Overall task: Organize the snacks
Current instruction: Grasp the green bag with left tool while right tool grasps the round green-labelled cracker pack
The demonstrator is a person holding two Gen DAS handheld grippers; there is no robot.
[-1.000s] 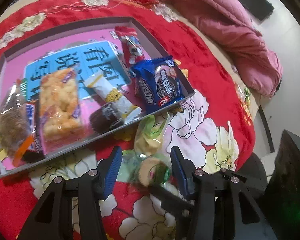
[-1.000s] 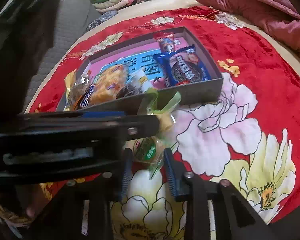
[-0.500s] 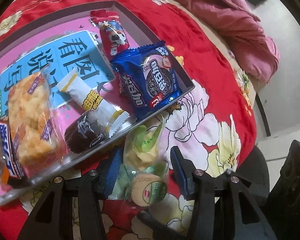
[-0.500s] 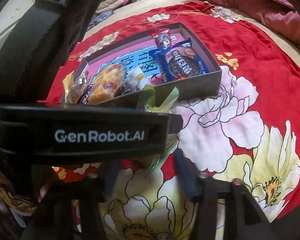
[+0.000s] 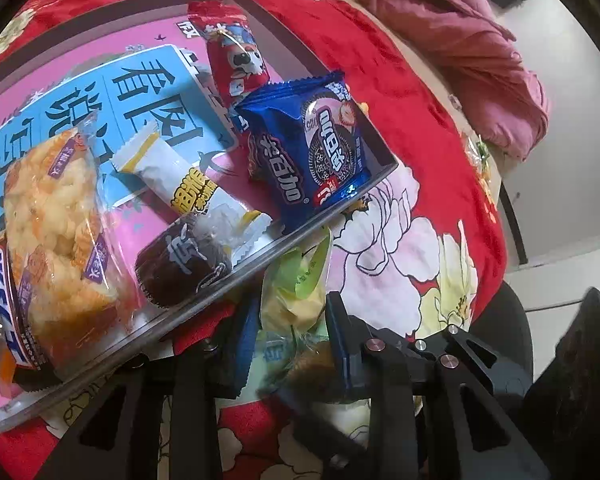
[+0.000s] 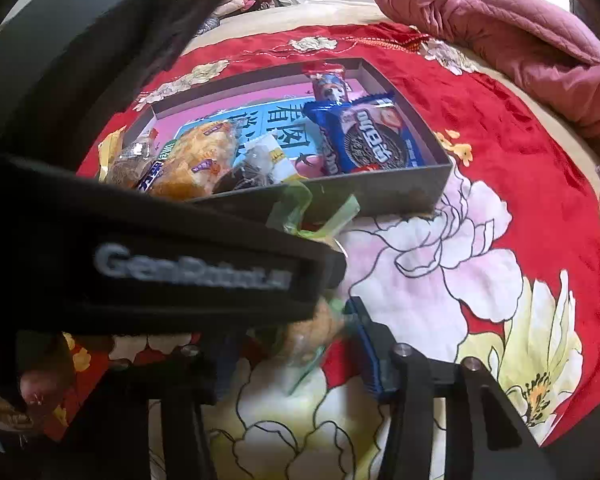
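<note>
A green-wrapped snack packet (image 5: pixel 296 300) sits between the blue pads of the left gripper (image 5: pixel 290 344), whose jaws are clamped on its lower part, just outside the near wall of the grey box (image 5: pixel 260 256); its crinkled top reaches up against that wall. From the right wrist view the same packet (image 6: pixel 300 208) shows against the box's near side, with its lower end lying between the blue pads of the right gripper (image 6: pixel 296 356), whose jaws stand apart around it; whether they touch the wrapper cannot be told, as the left gripper's black body crosses in front. Inside the box, on a pink and blue printed sheet, lie a blue cookie pack (image 5: pixel 316 148) at the near right corner, a red candy wrapper (image 5: pixel 232 48) farther back, a white and yellow bar (image 5: pixel 172 176), a dark round cake in clear wrap (image 5: pixel 184 264), and a yellow puffed snack bag (image 5: pixel 52 224) to the left. The box rests on a red floral bedspread (image 5: pixel 420 152) covering the bed, with a pink quilt (image 5: pixel 460 40) bunched at the far right.
</note>
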